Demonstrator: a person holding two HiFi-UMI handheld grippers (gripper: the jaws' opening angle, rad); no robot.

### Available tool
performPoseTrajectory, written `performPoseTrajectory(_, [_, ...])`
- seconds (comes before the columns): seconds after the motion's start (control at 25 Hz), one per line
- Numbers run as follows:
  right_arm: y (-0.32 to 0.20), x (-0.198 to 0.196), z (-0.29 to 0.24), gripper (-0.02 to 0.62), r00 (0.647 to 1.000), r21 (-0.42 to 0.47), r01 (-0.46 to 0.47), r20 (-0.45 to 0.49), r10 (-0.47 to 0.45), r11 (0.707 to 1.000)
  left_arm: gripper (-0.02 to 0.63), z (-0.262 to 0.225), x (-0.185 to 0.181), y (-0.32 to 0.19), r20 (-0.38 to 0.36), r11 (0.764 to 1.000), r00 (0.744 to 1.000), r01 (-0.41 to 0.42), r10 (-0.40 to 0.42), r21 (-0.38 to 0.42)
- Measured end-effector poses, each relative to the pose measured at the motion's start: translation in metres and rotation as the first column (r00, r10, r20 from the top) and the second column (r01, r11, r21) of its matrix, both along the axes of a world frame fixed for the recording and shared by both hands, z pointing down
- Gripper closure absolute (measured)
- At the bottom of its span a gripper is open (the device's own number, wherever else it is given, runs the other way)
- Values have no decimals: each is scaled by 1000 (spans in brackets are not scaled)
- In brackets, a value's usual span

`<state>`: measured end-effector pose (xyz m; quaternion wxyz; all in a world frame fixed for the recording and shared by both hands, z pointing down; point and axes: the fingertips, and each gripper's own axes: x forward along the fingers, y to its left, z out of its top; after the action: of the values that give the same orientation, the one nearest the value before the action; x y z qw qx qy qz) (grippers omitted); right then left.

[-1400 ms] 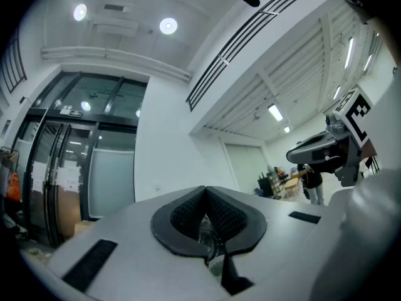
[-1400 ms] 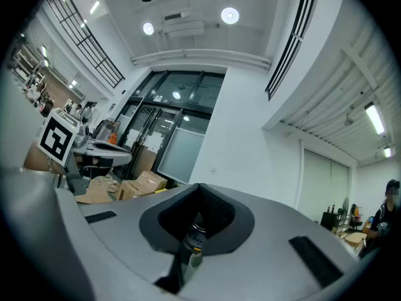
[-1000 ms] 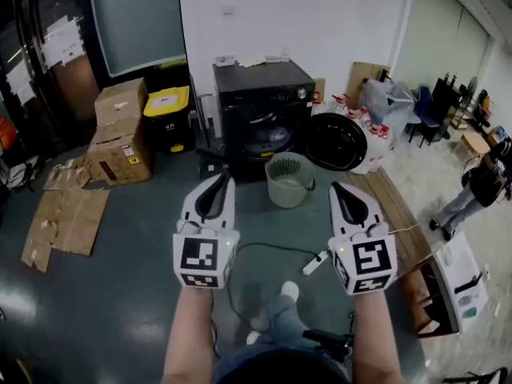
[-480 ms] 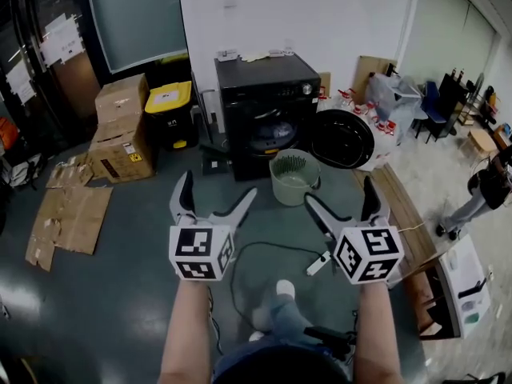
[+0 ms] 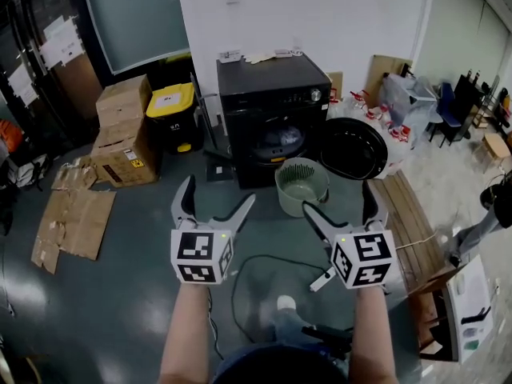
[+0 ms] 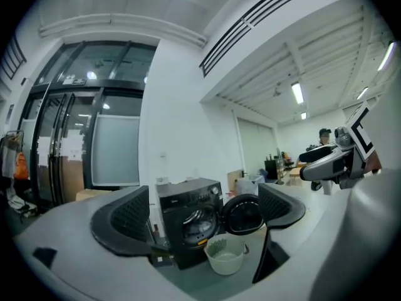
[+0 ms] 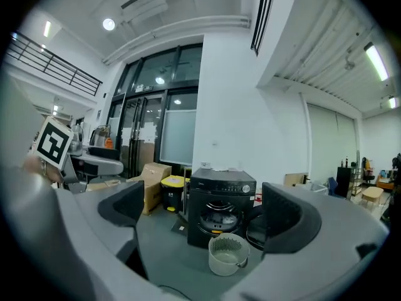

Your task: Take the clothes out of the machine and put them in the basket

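Note:
A black front-loading washing machine (image 5: 276, 110) stands against the white wall, its round door (image 5: 354, 146) swung open to the right. Clothes (image 5: 286, 138) show inside the drum. A pale green basket (image 5: 302, 186) sits on the floor just in front of the machine. My left gripper (image 5: 218, 192) and right gripper (image 5: 338, 197) are held side by side, well short of the basket. Both have just opened wide, and nothing is between the jaws. The left gripper view frames the machine (image 6: 188, 221) and basket (image 6: 225, 256). So does the right gripper view, with the machine (image 7: 222, 215) behind the basket (image 7: 229, 254).
Cardboard boxes (image 5: 120, 130) and a yellow-lidded bin (image 5: 170, 118) stand left of the machine, with flattened cardboard (image 5: 68, 218) on the floor. A power strip (image 5: 324, 278) and its cable lie near my feet. Wooden boards (image 5: 408, 214) and clutter fill the right side.
Both grippers went from shut to wide open. They dropped slightly in the head view, and the machine and basket now appear closer.

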<state>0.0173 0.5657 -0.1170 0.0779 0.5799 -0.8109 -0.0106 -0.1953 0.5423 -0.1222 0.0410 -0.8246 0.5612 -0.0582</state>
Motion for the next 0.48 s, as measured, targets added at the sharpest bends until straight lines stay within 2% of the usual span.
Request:
performPoseTrajectory(0.28, [-91, 32, 5, 31, 998, -34, 50, -23, -50, 998, 64, 0, 41, -84, 28, 999, 999, 25, -24, -34])
performPoseTrajectory(0.48, [-125, 47, 18, 31, 998, -76, 69, -6, -70, 995, 64, 14, 54, -116, 37, 995, 997, 66, -63, -78])
